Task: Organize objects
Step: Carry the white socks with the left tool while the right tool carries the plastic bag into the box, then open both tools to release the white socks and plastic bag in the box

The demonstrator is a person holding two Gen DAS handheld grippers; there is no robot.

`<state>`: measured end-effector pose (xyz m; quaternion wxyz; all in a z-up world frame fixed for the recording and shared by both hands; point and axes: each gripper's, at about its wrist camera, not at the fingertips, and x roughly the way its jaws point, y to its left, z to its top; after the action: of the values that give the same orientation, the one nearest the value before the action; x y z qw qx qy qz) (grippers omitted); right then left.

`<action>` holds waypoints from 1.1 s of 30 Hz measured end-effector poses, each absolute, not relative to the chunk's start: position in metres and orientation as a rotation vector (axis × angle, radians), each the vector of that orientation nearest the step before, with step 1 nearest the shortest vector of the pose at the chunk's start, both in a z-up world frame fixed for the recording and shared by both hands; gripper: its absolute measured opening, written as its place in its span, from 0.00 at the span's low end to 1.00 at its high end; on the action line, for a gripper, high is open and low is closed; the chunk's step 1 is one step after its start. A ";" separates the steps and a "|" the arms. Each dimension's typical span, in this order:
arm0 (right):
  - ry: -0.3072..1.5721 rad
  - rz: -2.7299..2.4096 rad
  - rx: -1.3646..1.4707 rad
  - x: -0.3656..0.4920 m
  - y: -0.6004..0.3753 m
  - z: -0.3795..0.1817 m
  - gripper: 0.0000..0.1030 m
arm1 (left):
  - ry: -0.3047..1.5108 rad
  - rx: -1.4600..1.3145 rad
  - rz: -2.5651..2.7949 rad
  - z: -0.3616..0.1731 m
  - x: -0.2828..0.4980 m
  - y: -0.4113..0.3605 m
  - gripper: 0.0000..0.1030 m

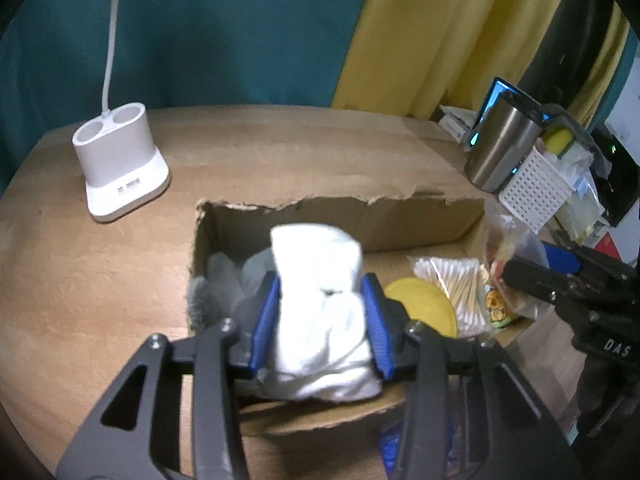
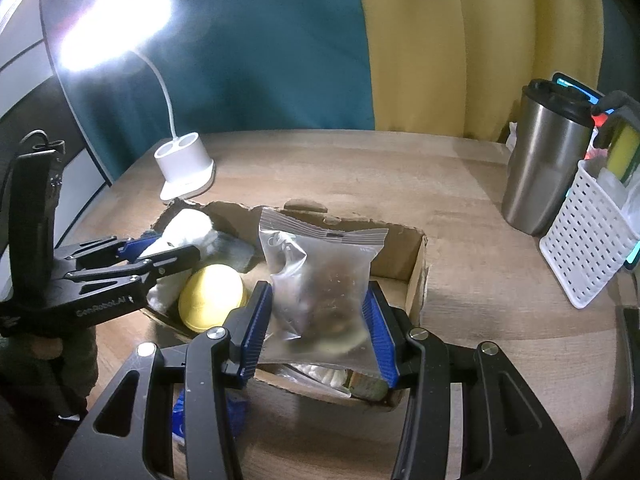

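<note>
An open cardboard box (image 1: 420, 220) (image 2: 416, 276) sits on the wooden table. My left gripper (image 1: 322, 320) is shut on a rolled white sock (image 1: 320, 300) and holds it over the box's left part; it also shows in the right wrist view (image 2: 160, 256) with the sock (image 2: 180, 228). My right gripper (image 2: 318, 320) is shut on a clear zip bag of snacks (image 2: 320, 280) over the box's right part; it shows at the right in the left wrist view (image 1: 540, 276). In the box lie a grey sock (image 1: 216, 280), a yellow round lid (image 1: 424, 304) (image 2: 210, 300) and a pack of cotton swabs (image 1: 452, 284).
A white desk lamp base (image 1: 120, 164) (image 2: 186, 168) stands at the back left. A steel tumbler (image 1: 500, 148) (image 2: 544, 160) and a white perforated basket (image 1: 536, 188) (image 2: 588, 240) holding a sponge stand at the right. A blue item (image 2: 208, 412) lies before the box.
</note>
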<state>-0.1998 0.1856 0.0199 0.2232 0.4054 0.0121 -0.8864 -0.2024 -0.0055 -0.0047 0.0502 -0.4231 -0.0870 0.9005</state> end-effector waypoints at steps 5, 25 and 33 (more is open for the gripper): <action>0.040 -2.443 1.118 -0.203 0.181 0.019 0.48 | -0.288 -1.245 2.741 0.005 -0.198 -0.008 0.62; 0.043 -2.397 1.148 -0.223 0.145 0.019 0.48 | -0.319 -1.158 2.806 0.020 -0.182 -0.042 0.62; 0.017 -2.356 1.191 -0.233 0.135 0.015 0.48 | -0.345 -1.163 2.820 0.016 -0.182 -0.054 0.62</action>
<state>-0.2327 0.1346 0.0154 0.2483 0.4370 0.0063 -0.8645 -0.1821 -0.0543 0.0157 0.0357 -0.3786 -0.1124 0.9180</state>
